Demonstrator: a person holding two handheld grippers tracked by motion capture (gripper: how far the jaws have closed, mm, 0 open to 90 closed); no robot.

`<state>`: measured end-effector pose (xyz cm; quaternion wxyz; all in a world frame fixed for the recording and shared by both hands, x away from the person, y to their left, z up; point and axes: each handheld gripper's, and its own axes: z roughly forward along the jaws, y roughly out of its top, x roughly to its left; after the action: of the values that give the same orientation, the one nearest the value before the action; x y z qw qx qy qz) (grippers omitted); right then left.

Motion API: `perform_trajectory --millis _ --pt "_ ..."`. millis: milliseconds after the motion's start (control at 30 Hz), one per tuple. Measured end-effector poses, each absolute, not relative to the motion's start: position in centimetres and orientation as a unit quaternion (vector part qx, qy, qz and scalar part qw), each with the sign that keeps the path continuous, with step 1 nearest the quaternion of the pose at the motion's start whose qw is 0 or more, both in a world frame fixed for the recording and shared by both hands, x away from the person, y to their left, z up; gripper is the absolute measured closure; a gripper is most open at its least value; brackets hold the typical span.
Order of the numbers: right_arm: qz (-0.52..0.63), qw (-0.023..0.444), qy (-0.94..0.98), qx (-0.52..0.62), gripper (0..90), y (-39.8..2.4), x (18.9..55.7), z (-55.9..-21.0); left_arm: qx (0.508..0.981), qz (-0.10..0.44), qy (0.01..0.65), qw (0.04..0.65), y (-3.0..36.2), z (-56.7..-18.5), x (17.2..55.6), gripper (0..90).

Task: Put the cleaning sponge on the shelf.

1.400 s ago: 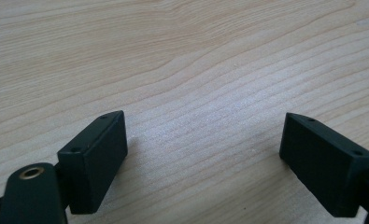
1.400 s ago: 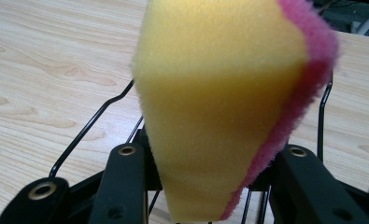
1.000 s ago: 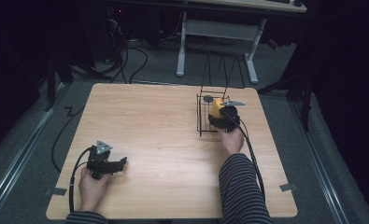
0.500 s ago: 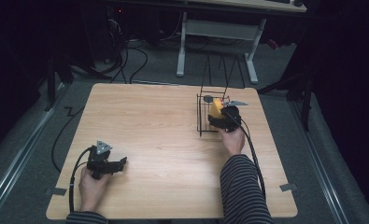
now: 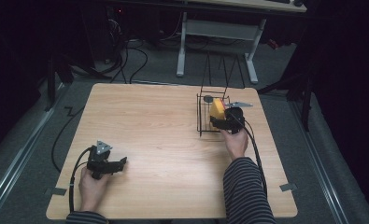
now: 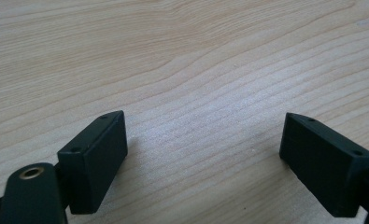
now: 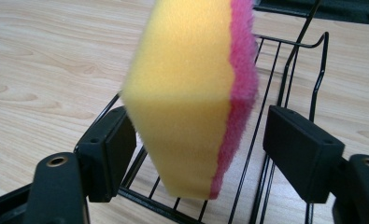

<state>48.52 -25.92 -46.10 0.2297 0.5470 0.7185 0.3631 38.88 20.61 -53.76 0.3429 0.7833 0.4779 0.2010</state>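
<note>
Two black jaws of the right gripper point(image 7: 198, 154) rising from the bottom, spread apart, with a yellow sponge point(image 7: 187, 93) backed by a pink scouring layer standing on edge between them. Left jaw close against the sponge's yellow face, possibly touching; right jaw clear of the pink side, a gap showing. Beneath and behind, the thin bars of a black wire rack point(image 7: 285, 70), set on a light wooden table point(image 7: 51, 60).

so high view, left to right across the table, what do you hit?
left gripper → wire rack → sponge → right gripper
</note>
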Motion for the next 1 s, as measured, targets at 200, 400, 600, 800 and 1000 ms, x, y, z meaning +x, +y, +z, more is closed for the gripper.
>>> perform_trajectory --millis 200,400,600,800,1000 --pt "0.373 0.232 0.719 0.538 22.1 -25.9 47.7 -45.2 0.783 0.201 0.478 0.343 20.6 -53.8 38.9 15.6" --pt "0.379 0.235 0.722 0.529 18.4 -26.2 46.6 -44.3 0.783 0.201 0.478 0.343 20.6 -53.8 38.9 15.6" --pt "0.399 0.233 0.711 0.531 19.1 -27.1 45.2 -43.7 0.783 0.201 0.478 0.343 20.6 -53.8 38.9 15.6" --pt "0.405 0.244 0.715 0.515 20.0 -27.6 43.8 -42.8 0.783 0.201 0.478 0.343 20.6 -53.8 38.9 15.5" --pt "0.432 0.243 0.7 0.514 22.4 -28.5 42.3 -42.2 0.783 0.201 0.478 0.343 20.6 -53.8 38.9 15.6"
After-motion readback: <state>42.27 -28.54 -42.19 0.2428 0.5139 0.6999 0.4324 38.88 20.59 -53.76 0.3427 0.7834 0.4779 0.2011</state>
